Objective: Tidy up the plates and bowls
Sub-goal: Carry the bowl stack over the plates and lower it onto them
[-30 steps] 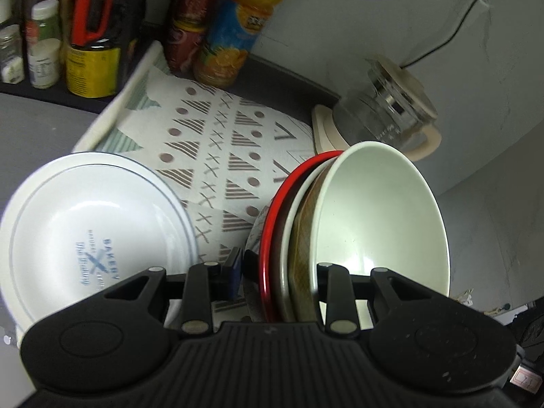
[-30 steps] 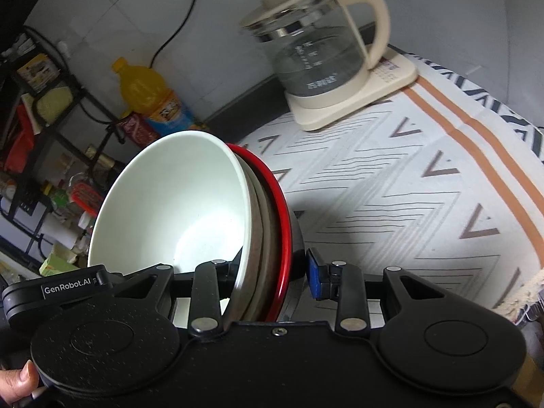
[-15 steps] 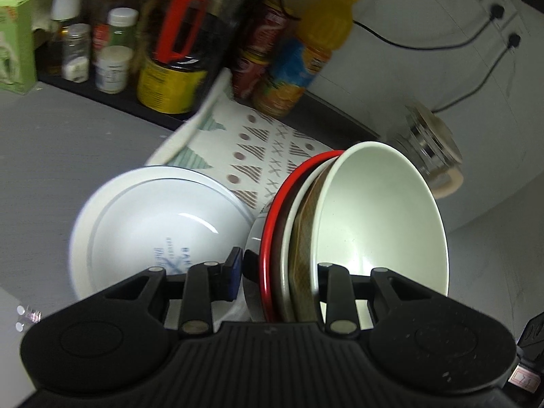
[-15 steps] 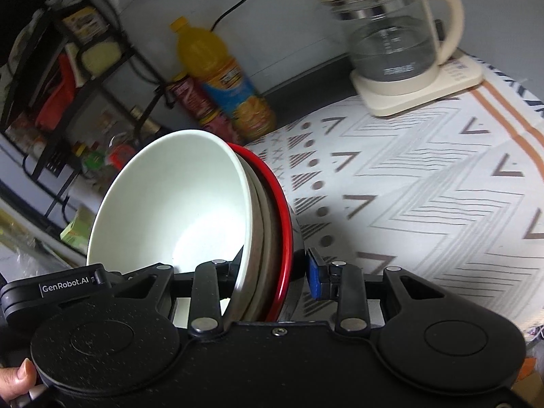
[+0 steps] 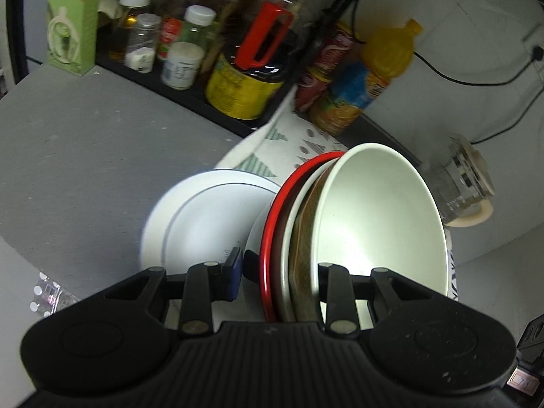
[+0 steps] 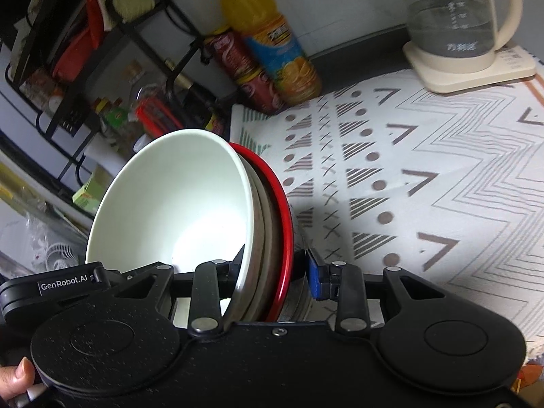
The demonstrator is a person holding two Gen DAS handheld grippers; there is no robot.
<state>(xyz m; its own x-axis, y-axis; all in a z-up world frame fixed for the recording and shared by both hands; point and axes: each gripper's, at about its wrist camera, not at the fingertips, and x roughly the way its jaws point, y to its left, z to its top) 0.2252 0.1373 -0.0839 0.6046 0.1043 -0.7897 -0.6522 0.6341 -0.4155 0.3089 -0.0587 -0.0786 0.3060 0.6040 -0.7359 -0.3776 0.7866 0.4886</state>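
**Carrying the nested stack level toward the white plate**

Grey table [image 5: 85,156] fills the left wrist view, with a black shelf of bottles and jars along its back edge and a patterned white cloth [image 5: 272,149] beginning beside it. We see our left tool [image 5: 277,272] pinching a nested stack on edge: a pale green ceramic bowl [image 5: 380,217] innermost, brownish dishes behind it, then a red-rimmed plate [image 5: 275,210] outermost. One finger presses inside the green bowl, the blue-padded finger stands against the outer side of the stack. A flat white plate with a thin grey ring [image 5: 200,217] lies on the table at the cloth's edge, just beyond the stack. We judge it the likely landing spot, so we should keep the stack's base toward it and lower slowly, since tilted dishes can slide out of each other.

From the right wrist view, over the same patterned cloth [image 6: 425,176], a glass kettle on a cream base [image 6: 459,30] and an orange juice bottle [image 6: 268,34] stand well apart from us. Our right tool [image 6: 275,268] grips the same stack from the opposite rim, one finger inside the green bowl [image 6: 170,197], the blue pad behind the red-rimmed plate [image 6: 282,204]. Both tools must move together; any twist between them could pry the dishes apart.
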